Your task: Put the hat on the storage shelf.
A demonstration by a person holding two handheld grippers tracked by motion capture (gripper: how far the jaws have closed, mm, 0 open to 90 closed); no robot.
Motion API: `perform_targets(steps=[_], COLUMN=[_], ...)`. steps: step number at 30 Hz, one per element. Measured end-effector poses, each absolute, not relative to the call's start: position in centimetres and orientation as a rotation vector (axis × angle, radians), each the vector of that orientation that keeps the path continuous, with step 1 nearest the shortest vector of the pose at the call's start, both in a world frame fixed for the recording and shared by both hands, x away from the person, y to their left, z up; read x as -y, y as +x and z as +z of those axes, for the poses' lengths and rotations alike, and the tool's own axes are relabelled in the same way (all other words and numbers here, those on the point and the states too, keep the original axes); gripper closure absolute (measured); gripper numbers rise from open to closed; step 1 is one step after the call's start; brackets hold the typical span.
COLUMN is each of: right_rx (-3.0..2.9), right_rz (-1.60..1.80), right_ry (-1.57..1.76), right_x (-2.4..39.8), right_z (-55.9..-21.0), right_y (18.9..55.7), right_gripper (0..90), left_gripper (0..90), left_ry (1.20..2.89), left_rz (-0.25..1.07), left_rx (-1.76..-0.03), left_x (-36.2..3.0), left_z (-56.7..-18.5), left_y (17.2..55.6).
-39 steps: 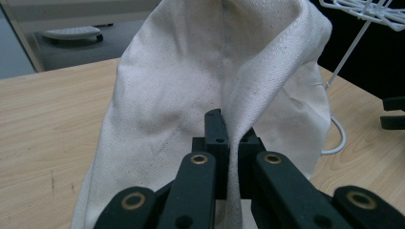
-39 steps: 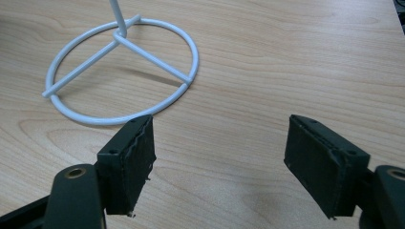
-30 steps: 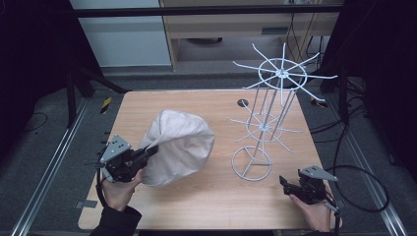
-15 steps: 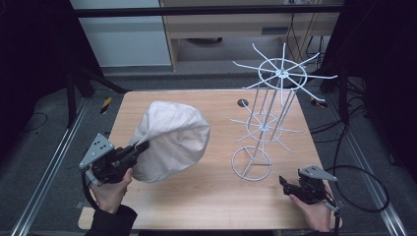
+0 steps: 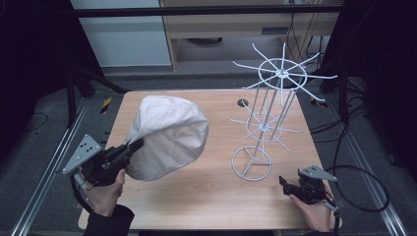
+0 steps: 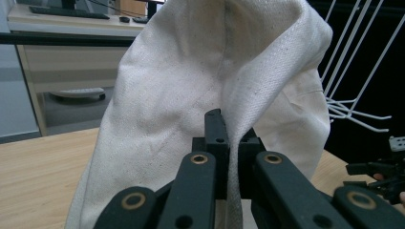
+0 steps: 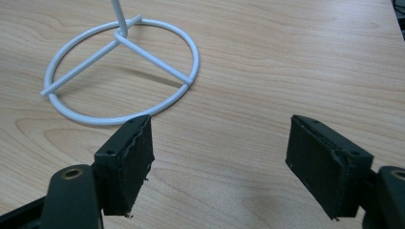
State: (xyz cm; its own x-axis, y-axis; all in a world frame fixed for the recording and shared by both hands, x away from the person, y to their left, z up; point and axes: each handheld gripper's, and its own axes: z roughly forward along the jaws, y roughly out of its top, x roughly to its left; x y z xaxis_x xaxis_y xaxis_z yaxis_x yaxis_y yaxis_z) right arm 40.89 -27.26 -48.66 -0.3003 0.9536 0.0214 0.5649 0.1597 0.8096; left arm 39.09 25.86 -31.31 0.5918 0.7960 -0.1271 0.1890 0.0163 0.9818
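From above, the left claw (image 5: 129,147) pinches a cream cloth bag (image 5: 167,135) and holds it raised over the left half of the desk (image 5: 216,196); a white wire rack (image 5: 265,123) stands to the right, near the right claw (image 5: 286,183). In the left gripper view, cloth (image 6: 215,81) clamped between the jaws blocks most of the rack (image 6: 353,71). In the right gripper view, the claw (image 7: 219,162) gapes wide, empty, just short of the rack's ring base (image 7: 124,71).
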Motion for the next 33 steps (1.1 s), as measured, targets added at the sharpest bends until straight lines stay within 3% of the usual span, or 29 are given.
perform_targets(steps=[17,33], right_rx=[-1.937,-1.932], right_rz=[1.003,1.004], right_ry=[1.426,1.429], right_x=[27.3,27.4], right_z=[-48.7,-48.8], right_y=[40.9,40.9], right_gripper=[24.2,24.0], left_gripper=[88.7,88.7], left_ry=[1.424,1.333], left_rz=[0.62,0.58], left_rx=[-0.809,-0.757], left_x=[-26.2,-25.7], left_z=[-29.8,-28.2], left_y=[37.6,37.4])
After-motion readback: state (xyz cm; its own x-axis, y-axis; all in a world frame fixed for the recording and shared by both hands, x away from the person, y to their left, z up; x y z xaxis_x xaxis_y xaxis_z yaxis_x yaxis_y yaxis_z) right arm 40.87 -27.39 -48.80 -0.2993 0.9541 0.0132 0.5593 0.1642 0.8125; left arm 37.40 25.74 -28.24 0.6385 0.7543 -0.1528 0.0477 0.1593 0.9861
